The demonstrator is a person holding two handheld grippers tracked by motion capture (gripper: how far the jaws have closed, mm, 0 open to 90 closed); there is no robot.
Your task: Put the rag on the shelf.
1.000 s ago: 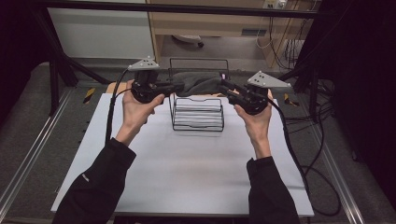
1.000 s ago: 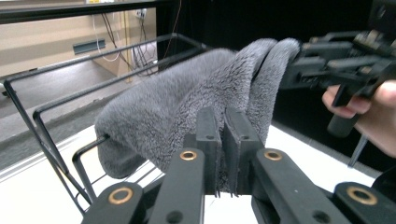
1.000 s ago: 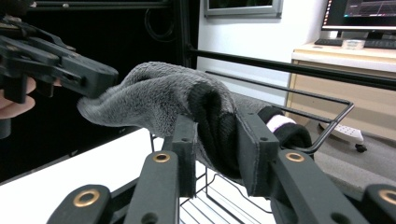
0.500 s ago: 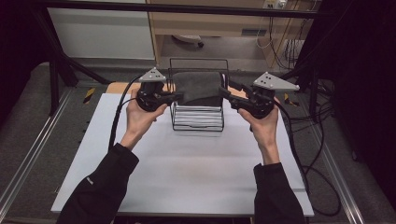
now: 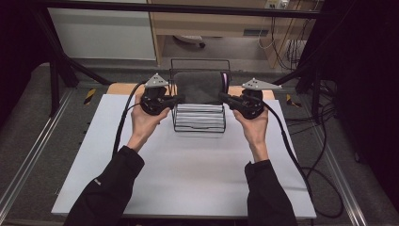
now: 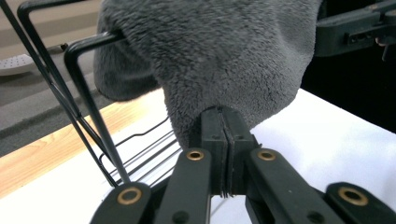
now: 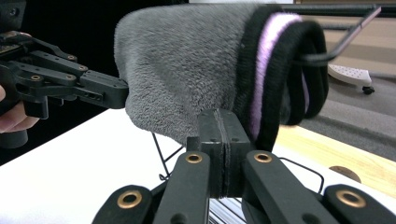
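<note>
A fluffy grey towel (image 5: 200, 87) with a black and lilac edge (image 7: 266, 60) hangs over the top bars of a black wire rack (image 5: 200, 123) at the table's far middle. My left gripper (image 5: 178, 100) is shut on the towel's left end (image 6: 224, 93), jaws pressed together on the fabric. On the other side my right gripper (image 5: 225, 99) is shut on the towel's right end (image 7: 187, 74), beside the striped edge. The rack's bars (image 6: 88, 102) pass under the cloth.
The rack stands on a white table top (image 5: 188, 174) with a wooden strip (image 5: 117, 88) along its far edge. Black cables (image 5: 291, 155) trail from both grippers. Metal frame rails (image 5: 28, 155) flank the table.
Both grippers have lifted and moved away from me with the towel, which now drapes over the rack's top bars instead of hanging in front of it.
</note>
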